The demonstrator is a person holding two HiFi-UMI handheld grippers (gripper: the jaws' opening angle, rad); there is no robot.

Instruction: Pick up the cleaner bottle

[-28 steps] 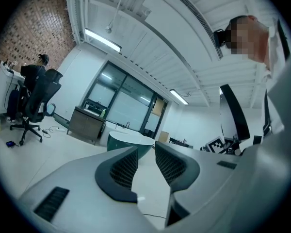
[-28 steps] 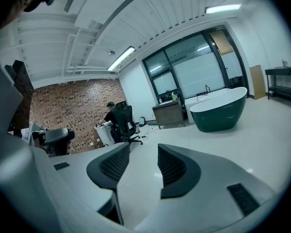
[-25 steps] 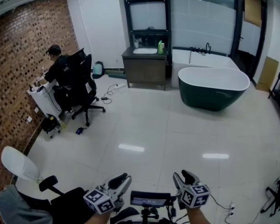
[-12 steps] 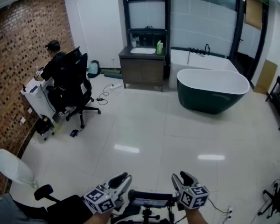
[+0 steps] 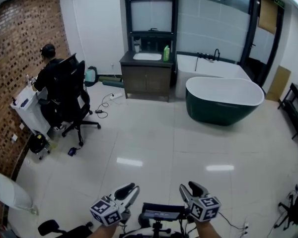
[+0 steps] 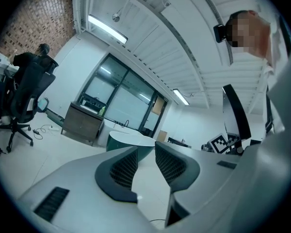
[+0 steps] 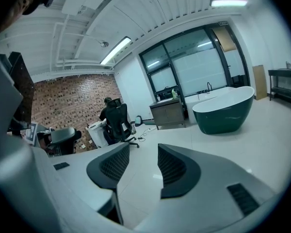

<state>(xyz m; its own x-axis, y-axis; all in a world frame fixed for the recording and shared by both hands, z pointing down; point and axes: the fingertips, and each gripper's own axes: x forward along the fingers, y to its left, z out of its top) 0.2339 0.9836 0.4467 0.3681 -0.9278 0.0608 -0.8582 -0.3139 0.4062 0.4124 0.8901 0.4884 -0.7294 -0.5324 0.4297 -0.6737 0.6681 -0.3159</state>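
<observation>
Nearest, the left gripper (image 5: 130, 188) and right gripper (image 5: 190, 187) hovered side by side over the floor (image 5: 154, 148). Both had their jaws spread, the left narrowly, with nothing between them. Farther off, a person (image 5: 45, 73) sat in a chair (image 5: 69, 90) at left, and a tub (image 5: 223, 100) stood at right. Farthest, the bottle (image 5: 166, 53) stood upright on the vanity surface (image 5: 159, 61), right of the basin (image 5: 146, 56).

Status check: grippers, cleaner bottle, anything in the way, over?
Both open and empty: left gripper, right gripper. Green cleaner bottle upright on the vanity, far across the floor. Bathtub right of path, seated person left.
</observation>
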